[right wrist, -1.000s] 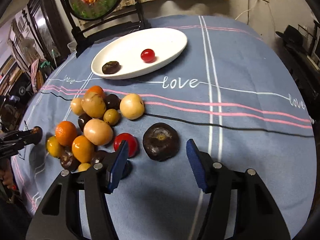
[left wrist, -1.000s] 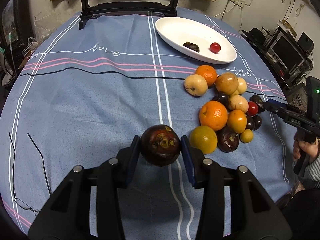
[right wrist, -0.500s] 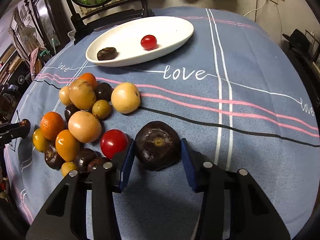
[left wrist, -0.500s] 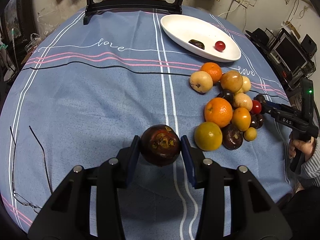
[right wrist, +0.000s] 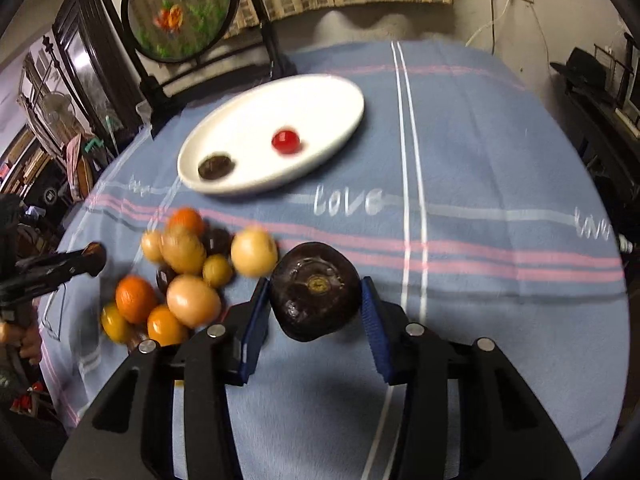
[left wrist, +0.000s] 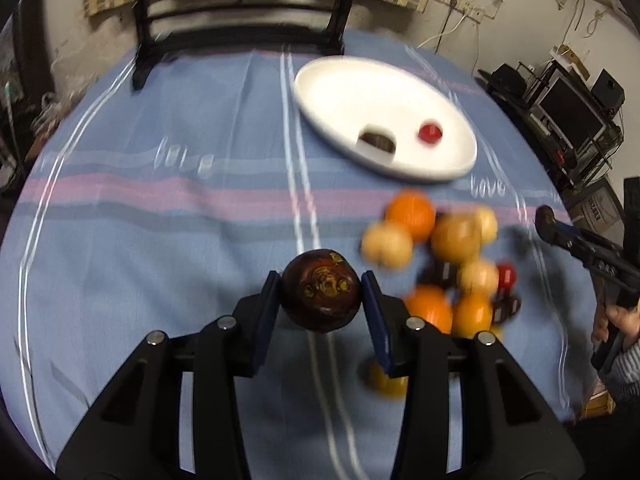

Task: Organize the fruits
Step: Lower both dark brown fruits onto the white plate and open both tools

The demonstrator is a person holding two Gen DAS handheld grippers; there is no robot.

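My left gripper point(left wrist: 321, 292) is shut on a dark purple mangosteen point(left wrist: 320, 290), held above the blue tablecloth. My right gripper point(right wrist: 314, 294) is shut on a second dark mangosteen point(right wrist: 315, 290), lifted off the cloth. A white oval plate point(left wrist: 348, 92) at the far side holds a small dark fruit point(left wrist: 376, 141) and a red cherry tomato point(left wrist: 430, 133); it also shows in the right wrist view point(right wrist: 320, 100). A heap of oranges, pale fruits and dark fruits point(left wrist: 444, 264) lies right of my left gripper, and left of my right gripper point(right wrist: 180, 276).
A black wooden stand with a round painted screen point(right wrist: 180, 12) stands at the table's far edge behind the plate. Shelves with electronics point(left wrist: 568, 104) are off the table to the right. Both views are motion-blurred.
My right gripper closed on the mangosteen and lifted it off the cloth. My left gripper moved forward toward the plate with its mangosteen still held.
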